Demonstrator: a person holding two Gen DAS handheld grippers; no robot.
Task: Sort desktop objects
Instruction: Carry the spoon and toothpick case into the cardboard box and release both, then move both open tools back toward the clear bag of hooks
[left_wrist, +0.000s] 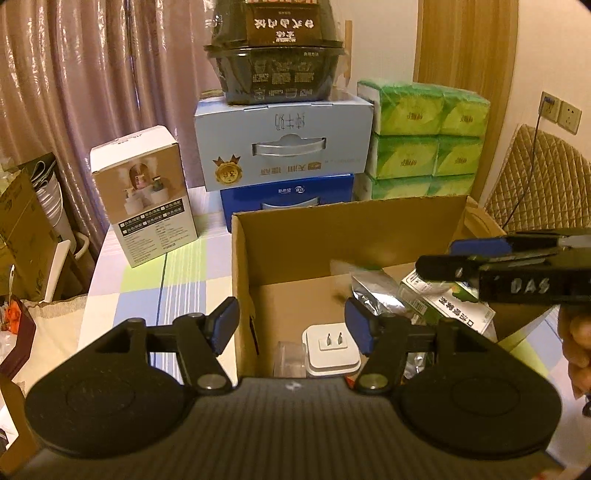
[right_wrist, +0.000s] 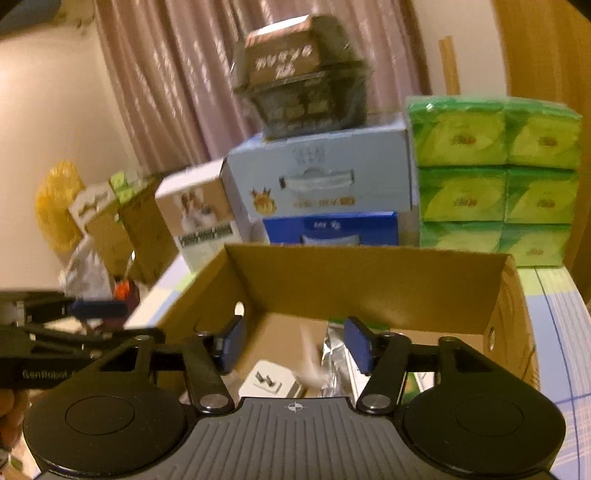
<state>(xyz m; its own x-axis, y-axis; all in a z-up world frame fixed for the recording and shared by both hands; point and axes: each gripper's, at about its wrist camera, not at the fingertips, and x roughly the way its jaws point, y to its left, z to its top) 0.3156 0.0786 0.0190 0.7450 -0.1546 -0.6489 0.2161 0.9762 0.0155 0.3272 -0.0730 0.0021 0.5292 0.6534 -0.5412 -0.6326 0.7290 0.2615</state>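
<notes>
Both grippers, left (left_wrist: 291, 325) and right (right_wrist: 293, 345), hang released and empty over the box (left_wrist: 332, 229), which already holds plug (left_wrist: 331, 350), foil bag (left_wrist: 373, 299) and carton (left_wrist: 447, 299); sorting looks mostly done.

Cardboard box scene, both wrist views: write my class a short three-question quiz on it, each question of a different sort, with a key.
1. True or false: the white plug adapter lies inside the cardboard box.
2. What stands directly on the light blue carton? A) dark food bowl B) green tissue packs C) white product box
3. Fill in: the left gripper has its jaws ____.

Key: 1 true; 2 A; 3 open, nothing between them. The right gripper is open too.
</notes>
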